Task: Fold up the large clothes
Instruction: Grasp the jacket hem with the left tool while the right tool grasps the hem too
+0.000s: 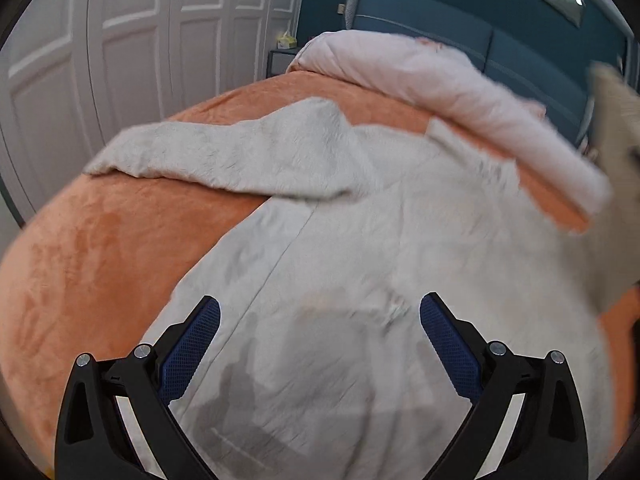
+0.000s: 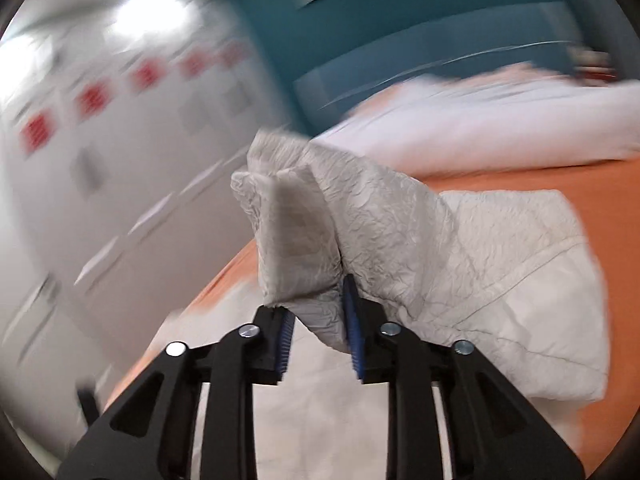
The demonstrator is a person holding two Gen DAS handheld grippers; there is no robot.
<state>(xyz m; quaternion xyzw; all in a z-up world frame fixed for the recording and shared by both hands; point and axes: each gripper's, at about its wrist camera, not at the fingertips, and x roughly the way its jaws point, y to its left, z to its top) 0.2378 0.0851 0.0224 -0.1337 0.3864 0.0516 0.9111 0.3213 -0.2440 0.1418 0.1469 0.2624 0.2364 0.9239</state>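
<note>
Bedroom: white panelled wardrobe doors [image 1: 132,40], teal headboard [image 1: 460,36]. Bed, orange fleece cover [image 1: 100,248], pink duvet [image 1: 420,68] rolled near headboard. Grey-white jacket [image 1: 340,220] spread on cover. Left claw [image 1: 320,312] spread wide above jacket; right claw [image 2: 318,320] pinching lifted jacket fold.

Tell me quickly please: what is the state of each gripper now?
Left gripper: open, empty, above the pale grey crinkled fabric garment.
Right gripper: closed on a bunched fold of the same garment.

Bare orange bedspread [image 1: 100,240] left of the garment [image 1: 320,240] looks passable.
</note>
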